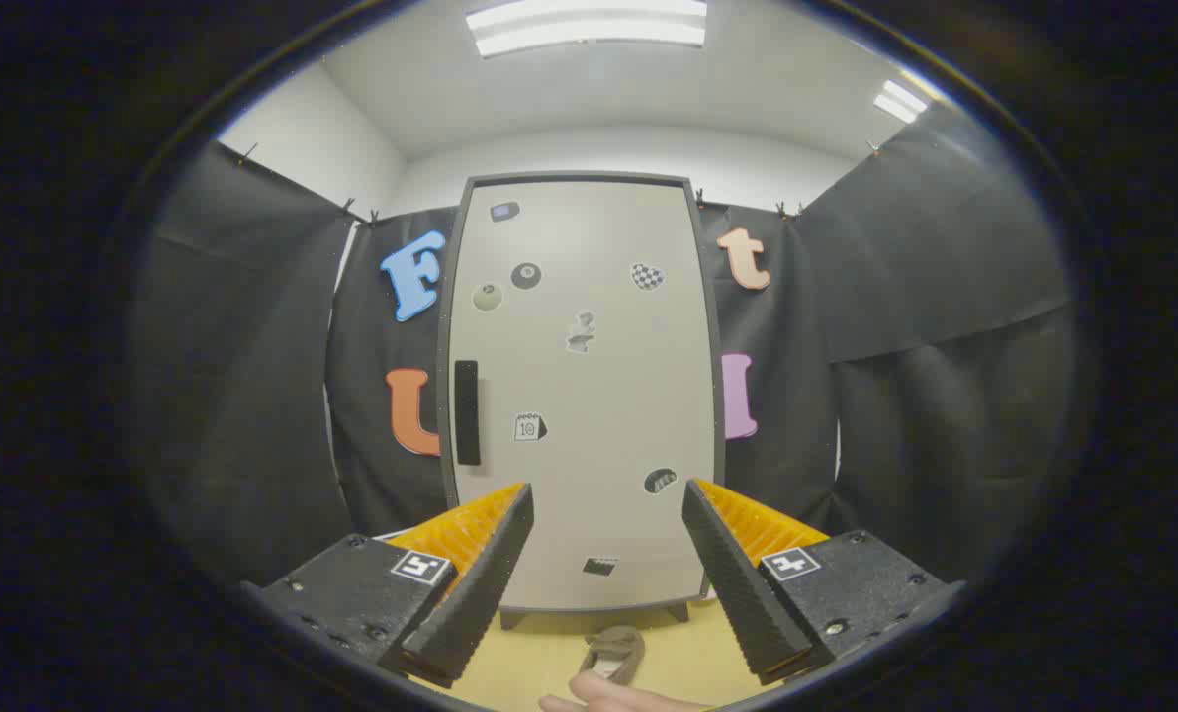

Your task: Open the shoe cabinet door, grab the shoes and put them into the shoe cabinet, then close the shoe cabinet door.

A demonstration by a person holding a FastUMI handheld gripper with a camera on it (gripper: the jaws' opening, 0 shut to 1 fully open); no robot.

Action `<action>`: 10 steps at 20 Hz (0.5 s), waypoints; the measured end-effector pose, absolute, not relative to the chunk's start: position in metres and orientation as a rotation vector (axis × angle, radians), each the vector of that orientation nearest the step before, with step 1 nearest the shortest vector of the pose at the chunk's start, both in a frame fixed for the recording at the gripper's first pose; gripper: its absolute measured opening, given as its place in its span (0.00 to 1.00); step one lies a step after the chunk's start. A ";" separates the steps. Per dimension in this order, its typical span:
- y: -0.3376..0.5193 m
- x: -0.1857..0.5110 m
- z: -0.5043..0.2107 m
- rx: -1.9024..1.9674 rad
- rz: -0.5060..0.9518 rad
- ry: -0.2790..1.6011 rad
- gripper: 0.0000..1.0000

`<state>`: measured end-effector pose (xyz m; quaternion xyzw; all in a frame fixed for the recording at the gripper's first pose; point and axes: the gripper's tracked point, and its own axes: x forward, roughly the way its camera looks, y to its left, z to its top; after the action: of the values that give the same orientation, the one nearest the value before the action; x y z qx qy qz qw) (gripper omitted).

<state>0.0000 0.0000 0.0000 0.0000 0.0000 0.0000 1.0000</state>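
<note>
A tall pale shoe cabinet (589, 396) stands straight ahead, its door shut and dotted with small stickers. A black vertical handle (466, 412) sits on the door's left side, just above the left finger. A brown shoe (613, 653) lies on the yellow floor before the cabinet's feet, low between the fingers. A person's hand (608, 695) rests beside the shoe. My gripper (608, 494) is open and holds nothing, with the cabinet door beyond its fingers.
Black cloth walls (252, 396) hang to either side of the cabinet and behind it. The yellow floor (539, 663) runs from the cabinet's base toward me. Ceiling lights (589, 25) shine overhead.
</note>
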 end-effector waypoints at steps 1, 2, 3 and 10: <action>0.003 0.001 0.001 -0.006 0.003 0.000 0.99; 0.004 0.001 0.002 -0.009 0.004 -0.001 0.99; 0.004 0.001 0.003 -0.011 0.004 -0.003 0.99; 0.015 0.008 0.002 0.001 0.045 0.014 0.99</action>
<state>0.0080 0.0146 0.0023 0.0006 0.0069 0.0223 0.9997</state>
